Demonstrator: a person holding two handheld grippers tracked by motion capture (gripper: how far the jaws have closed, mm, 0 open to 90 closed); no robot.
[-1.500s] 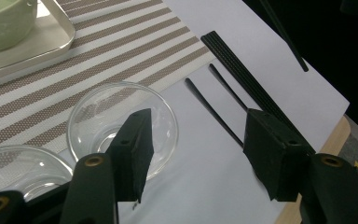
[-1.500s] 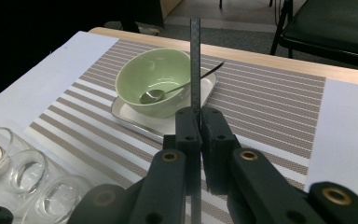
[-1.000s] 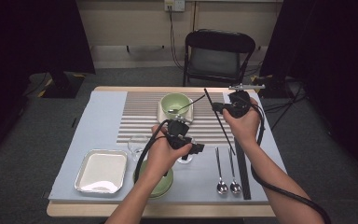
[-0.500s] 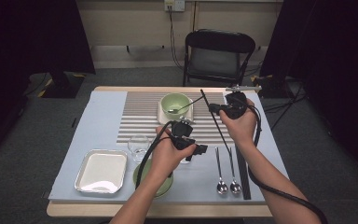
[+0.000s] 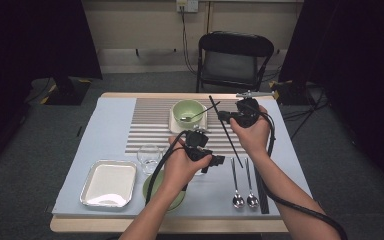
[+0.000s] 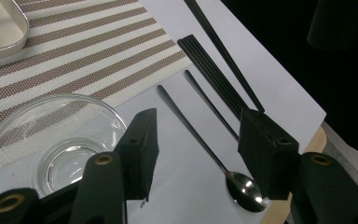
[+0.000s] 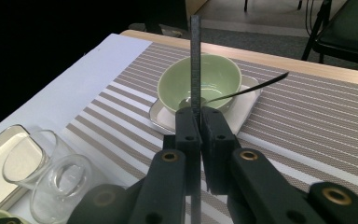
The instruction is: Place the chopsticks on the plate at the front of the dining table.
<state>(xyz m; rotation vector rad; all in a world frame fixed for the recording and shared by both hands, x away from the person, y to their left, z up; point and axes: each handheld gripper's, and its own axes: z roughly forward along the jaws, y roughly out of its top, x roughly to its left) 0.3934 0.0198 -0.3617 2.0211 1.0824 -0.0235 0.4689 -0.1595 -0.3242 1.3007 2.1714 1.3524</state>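
Grey carpet all round, dark curtains at the sides, pale blue surface in the middle with a striped mat across its far half.

Near edge, from the left corner: metal tray, green plate partly under the left forearm, two spoons lying parallel toward the right, black chopstick along their right side.

Just beyond the plate: left gripper, jaws part open and just closing, nothing between the pads, spoons on the surface below and a clear glass beside its left jaw. Second clear glass at the mat's near edge, left of that hand.

Farther, over the mat's right part: right gripper, jaws clamped tight on a single black chopstick, the stick upright in the right gripper view, slanting across the mat toward the spoons in the high view.

Far middle of the mat: green bowl on a white square dish, dark-handled spoon resting inside, handle out to the right.

Beyond the far edge: black folding chair against a cream wall.
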